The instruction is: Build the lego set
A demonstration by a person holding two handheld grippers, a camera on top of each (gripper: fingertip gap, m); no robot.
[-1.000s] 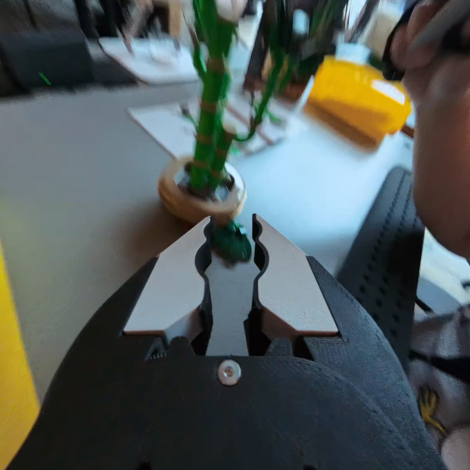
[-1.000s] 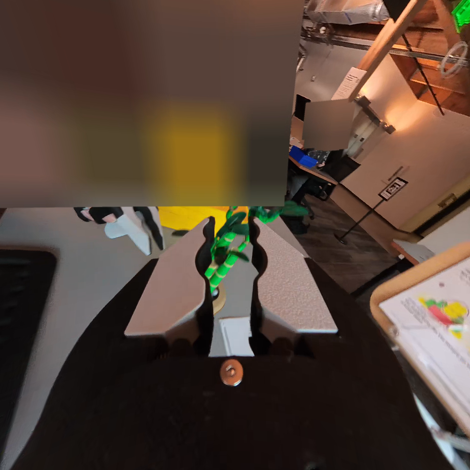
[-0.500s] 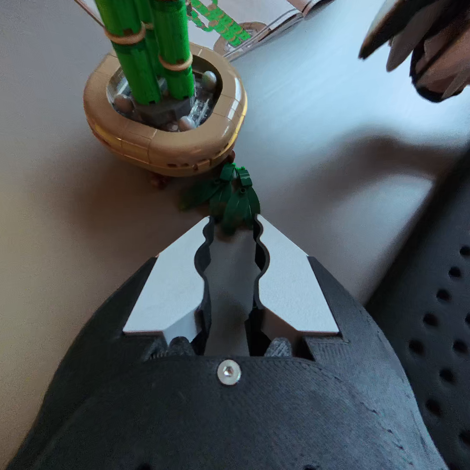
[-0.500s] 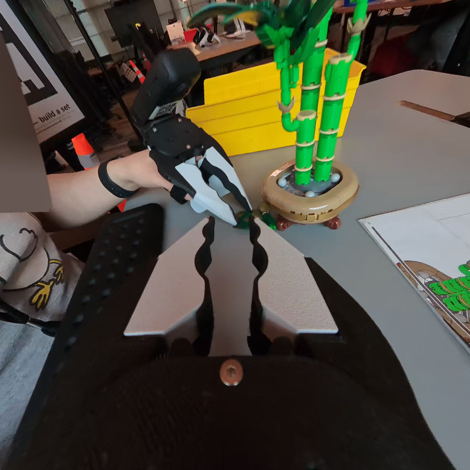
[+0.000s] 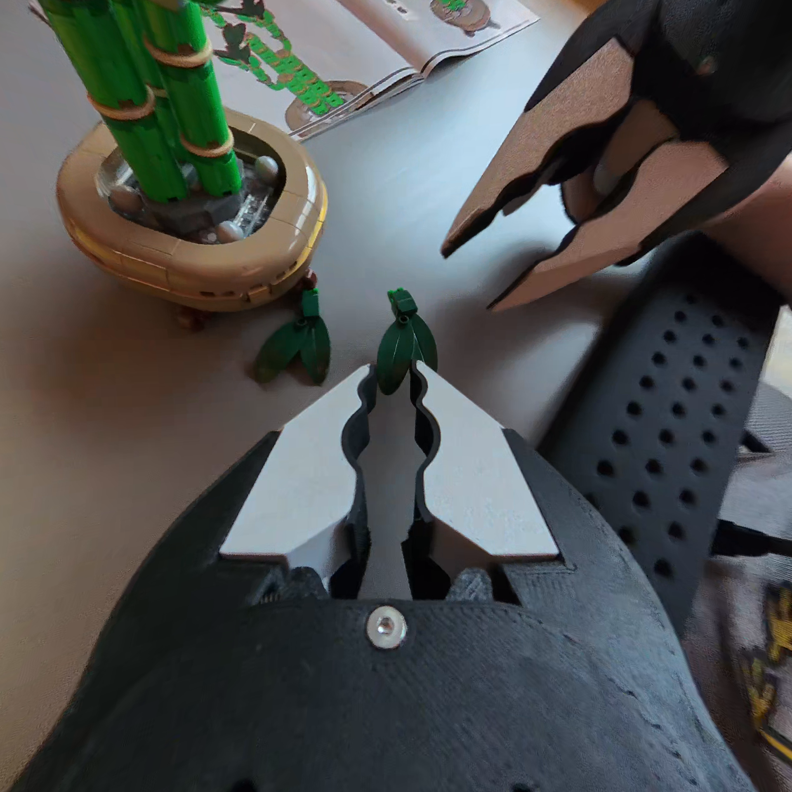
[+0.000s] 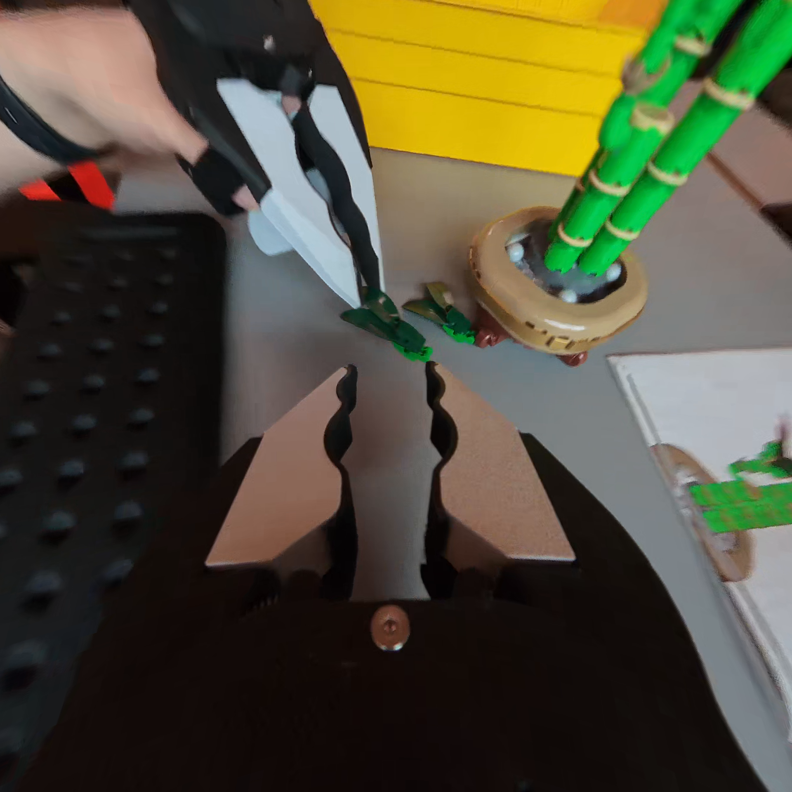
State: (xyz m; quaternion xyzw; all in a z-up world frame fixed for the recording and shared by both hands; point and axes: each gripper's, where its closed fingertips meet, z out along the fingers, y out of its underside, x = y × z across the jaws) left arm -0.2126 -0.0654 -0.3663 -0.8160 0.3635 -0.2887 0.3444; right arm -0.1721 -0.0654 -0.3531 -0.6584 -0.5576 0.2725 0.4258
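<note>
Now separated from its twin, one leaf cluster (image 5: 405,347) sits pinched in my left tool (image 5: 392,373); my right tool (image 6: 390,368), spread and empty, must next approach the bamboo stalks (image 6: 643,141).

We count two dark green leaf clusters (image 5: 295,343) (image 5: 405,343) on the bench, one tan pot (image 5: 193,257) with three green bamboo stalks (image 5: 171,111), one open instruction booklet (image 5: 364,51), one yellow bin (image 6: 471,85), and two grippers (image 5: 392,377) (image 6: 389,368).
</note>
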